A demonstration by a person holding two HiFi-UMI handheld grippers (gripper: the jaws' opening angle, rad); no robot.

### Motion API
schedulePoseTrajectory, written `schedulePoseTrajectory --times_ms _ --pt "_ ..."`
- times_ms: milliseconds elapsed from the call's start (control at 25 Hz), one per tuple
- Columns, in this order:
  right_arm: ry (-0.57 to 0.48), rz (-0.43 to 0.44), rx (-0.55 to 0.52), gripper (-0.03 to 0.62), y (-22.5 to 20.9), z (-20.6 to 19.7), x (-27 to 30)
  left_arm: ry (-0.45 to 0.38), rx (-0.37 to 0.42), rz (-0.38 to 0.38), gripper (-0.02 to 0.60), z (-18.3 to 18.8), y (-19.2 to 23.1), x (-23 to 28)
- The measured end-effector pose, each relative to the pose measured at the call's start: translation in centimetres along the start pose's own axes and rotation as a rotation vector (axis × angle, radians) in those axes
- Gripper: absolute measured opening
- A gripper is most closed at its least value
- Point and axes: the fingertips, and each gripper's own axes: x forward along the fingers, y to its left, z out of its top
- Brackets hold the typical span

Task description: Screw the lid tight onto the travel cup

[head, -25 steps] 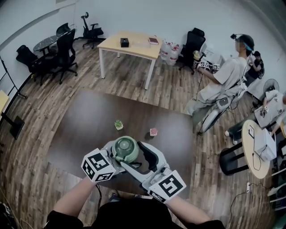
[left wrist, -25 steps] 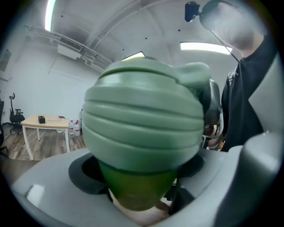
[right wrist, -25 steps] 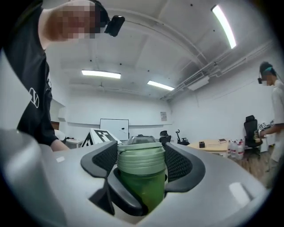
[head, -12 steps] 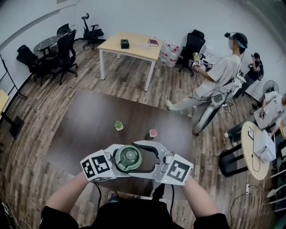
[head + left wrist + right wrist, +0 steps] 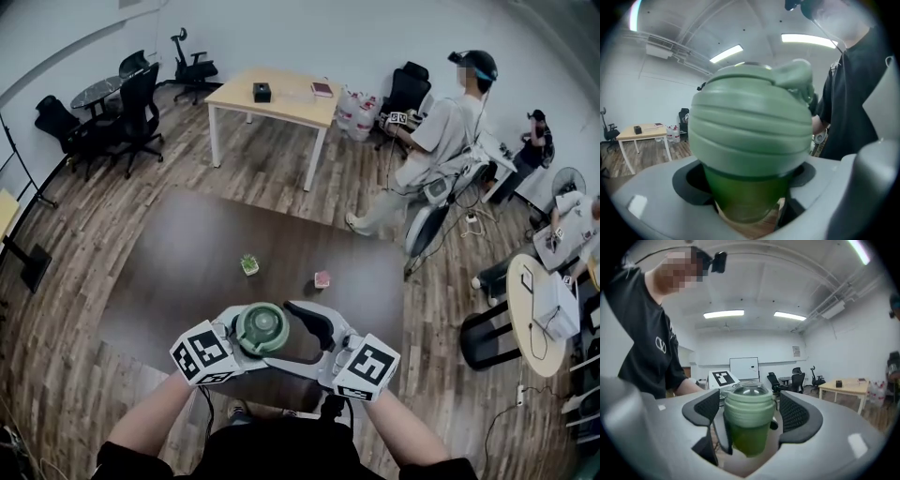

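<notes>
— Now, item one: your left jaws?
— Left gripper: clenched on the travel cup. The pads bear on its green translucent body just under the lid. The cup is upright and carried off the table, over its near edge.
— Item two: right jaws?
— Right gripper: released. The jaws have just been opening. The lid stands between them, level with the ribbed pads, one pad close beside it and the other across a clear gap. Neither presses.
— Item three: lid, condition?
— Seated square on the cup's mouth, with no gap showing at the rim. Whether it is fully tight I cannot tell by looking.
— Step in hand?
— My judgement: a pause between turns of the screwing. The left holds the body, and the right is free either to take a fresh bite or because it is finished.
— Next move calls for?
— The right pads should close evenly on the lid's grooved band, not on the domed top. Then twist about the cup's axis with the left clamped firm, so the body doesn't spin along.
— Further out?
— Small potted plant and small pink object on the table beyond, well apart from the cup.
</notes>
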Motion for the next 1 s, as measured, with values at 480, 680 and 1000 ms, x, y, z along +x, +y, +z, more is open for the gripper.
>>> schedulePoseTrajectory --times_ms 480,680,1000 --pt "-0.038 -0.929 0.244 0.114 -12.6 -12.0 -18.8 -0.146 -0.135 0.778 0.417 -7.3 11.1 -12.7" --pt "0.007 -1.092 0.154 0.008 -12.5 -14.4 -23.2 -0.156 -0.159 0.886 0.417 -9.0 11.3 -16.0" --pt "0.033 -1.177 0.1 0.008 -13.4 -15.5 -26.1 -0.171 -0.147 0.98 0.417 -9.8 11.5 -18.2"
